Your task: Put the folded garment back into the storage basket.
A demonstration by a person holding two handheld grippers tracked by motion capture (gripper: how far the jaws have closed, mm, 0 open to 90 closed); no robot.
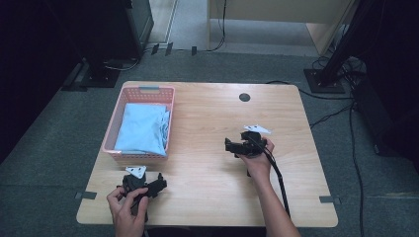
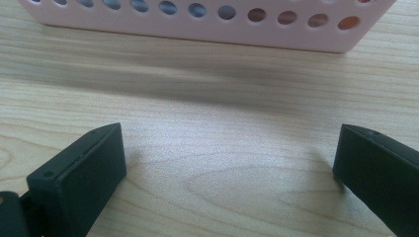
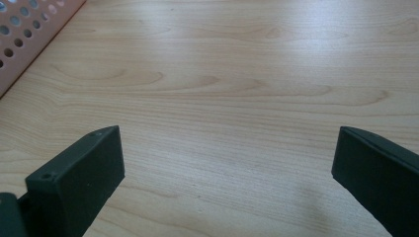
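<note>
A pink plastic basket (image 1: 111, 129) stands on the left half of the wooden table (image 1: 212, 192), with a folded light-blue cloth (image 1: 143, 127) lying inside it. My left gripper (image 1: 157, 185) is held low near the table's front left, just in front of the basket; its jaws stand wide apart with nothing between them, and the basket's perforated wall (image 2: 207, 22) runs across the top of the left gripper view. My right gripper (image 1: 230, 145) hovers over the table's right middle, pointing left, open and empty; a corner of the basket (image 3: 24, 34) shows far left.
A dark round grommet hole (image 1: 244, 97) sits near the table's far edge. Black stands and cables (image 1: 326, 79) are on the carpet behind and to the right of the table. Bare wood lies between the two grippers.
</note>
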